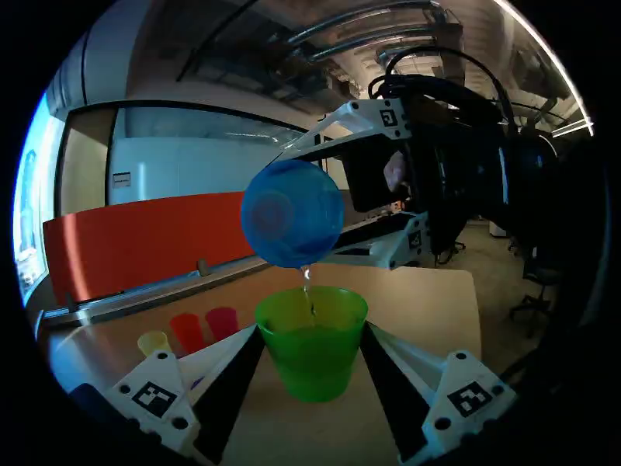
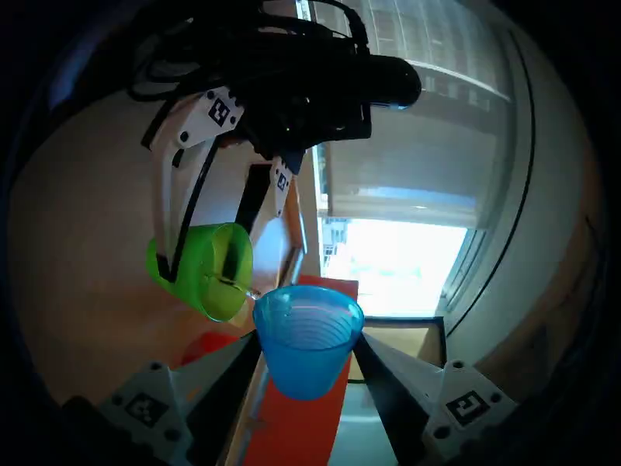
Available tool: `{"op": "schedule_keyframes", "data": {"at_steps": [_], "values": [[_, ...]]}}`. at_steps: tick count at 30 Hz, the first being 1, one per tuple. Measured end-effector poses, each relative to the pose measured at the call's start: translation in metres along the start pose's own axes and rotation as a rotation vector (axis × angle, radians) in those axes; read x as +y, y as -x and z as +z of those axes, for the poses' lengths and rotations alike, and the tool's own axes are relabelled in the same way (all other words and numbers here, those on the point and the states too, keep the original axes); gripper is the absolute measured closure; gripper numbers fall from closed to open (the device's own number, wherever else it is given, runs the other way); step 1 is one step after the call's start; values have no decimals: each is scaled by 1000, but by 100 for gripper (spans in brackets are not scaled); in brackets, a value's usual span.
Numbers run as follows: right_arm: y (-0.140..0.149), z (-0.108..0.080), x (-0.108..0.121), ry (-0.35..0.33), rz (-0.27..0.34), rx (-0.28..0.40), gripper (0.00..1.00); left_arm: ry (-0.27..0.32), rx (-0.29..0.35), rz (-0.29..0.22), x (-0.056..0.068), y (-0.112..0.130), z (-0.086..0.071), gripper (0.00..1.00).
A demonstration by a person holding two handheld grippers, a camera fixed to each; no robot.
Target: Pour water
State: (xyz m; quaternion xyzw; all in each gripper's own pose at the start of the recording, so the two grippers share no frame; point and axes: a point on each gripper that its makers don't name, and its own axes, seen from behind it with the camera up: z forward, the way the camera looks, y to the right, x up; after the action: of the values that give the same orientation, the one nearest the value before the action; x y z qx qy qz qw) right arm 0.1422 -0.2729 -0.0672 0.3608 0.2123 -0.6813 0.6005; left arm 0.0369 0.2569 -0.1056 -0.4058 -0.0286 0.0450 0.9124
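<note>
Green cup (image 1: 312,342), water stream (image 1: 307,289), blue cup (image 1: 292,213)

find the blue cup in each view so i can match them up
Left gripper view: the blue cup is in the centre, tipped with its base toward the camera, just above the green cup.
Right gripper view: the blue cup is low in the centre, its open mouth showing.
Shared landmark: the green cup, bottom centre in the left gripper view, left of and above the blue one in the right gripper view.
</note>
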Motion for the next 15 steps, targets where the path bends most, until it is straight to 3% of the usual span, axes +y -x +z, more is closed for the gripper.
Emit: {"op": "schedule_keyframes", "data": {"at_steps": [15], "values": [[1, 1, -6, 3, -30, -2, 12, -13, 3, -6, -4, 0, 1, 16]]}}
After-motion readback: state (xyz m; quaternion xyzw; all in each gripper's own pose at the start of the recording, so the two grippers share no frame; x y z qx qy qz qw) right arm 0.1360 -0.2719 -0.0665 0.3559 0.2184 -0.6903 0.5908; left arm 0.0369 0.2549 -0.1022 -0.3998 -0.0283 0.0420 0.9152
